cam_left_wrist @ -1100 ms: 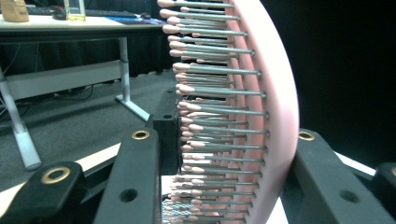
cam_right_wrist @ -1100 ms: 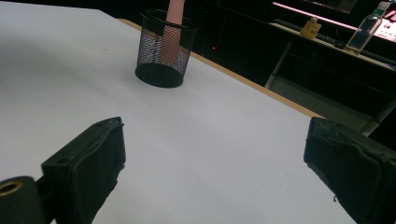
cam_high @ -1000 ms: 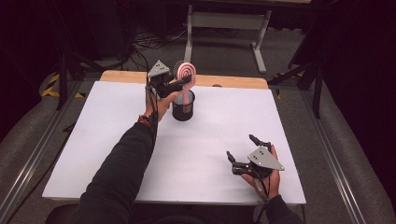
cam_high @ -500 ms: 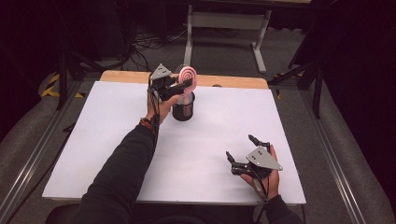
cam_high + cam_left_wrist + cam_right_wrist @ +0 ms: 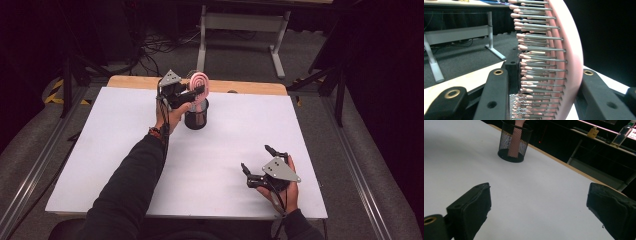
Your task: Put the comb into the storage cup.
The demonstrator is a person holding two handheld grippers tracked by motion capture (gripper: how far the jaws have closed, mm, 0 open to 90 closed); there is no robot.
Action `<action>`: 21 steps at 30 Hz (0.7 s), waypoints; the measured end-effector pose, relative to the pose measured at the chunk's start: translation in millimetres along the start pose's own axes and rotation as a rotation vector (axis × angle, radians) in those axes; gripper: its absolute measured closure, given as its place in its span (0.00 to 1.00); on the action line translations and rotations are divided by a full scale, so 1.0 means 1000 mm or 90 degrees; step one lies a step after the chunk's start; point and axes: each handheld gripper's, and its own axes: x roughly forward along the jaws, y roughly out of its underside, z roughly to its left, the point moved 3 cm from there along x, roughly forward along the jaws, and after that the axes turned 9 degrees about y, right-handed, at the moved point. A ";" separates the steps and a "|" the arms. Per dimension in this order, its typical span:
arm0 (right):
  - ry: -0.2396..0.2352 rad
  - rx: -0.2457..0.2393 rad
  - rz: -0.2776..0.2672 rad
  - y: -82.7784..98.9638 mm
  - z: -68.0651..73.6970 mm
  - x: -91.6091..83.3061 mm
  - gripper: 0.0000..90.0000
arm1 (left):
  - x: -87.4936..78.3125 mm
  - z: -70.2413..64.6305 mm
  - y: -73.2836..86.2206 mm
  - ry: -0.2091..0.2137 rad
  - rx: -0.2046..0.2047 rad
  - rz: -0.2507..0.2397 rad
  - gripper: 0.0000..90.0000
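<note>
White table [image 5: 125, 150], wooden strip along the far edge. Black mesh cup [image 5: 196, 114] stands far of centre. Pink hairbrush [image 5: 198, 84] upright in it, handle down inside the mesh, bristled head above the rim. Left gripper [image 5: 192, 95] is at the brush head, jaws either side of it; in the left gripper view one jaw sits against the pink back and the other by the bristle tips, so it looks clamped on. Right gripper [image 5: 260, 167] rests near right, jaws wide, empty.

Risk: the cup looks light and nothing steadies it. A sideways pull on the brush could tip or drag it. Grip across bristles may slip.
</note>
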 end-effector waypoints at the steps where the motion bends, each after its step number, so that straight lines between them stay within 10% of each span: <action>1: 0.000 -0.001 0.000 0.000 0.000 0.000 0.07 | 0.000 0.000 -0.001 -0.005 0.007 0.004 0.68; 21: 0.003 -0.005 0.008 0.001 0.001 0.001 0.08 | -0.012 0.013 -0.005 -0.045 0.016 -0.003 0.63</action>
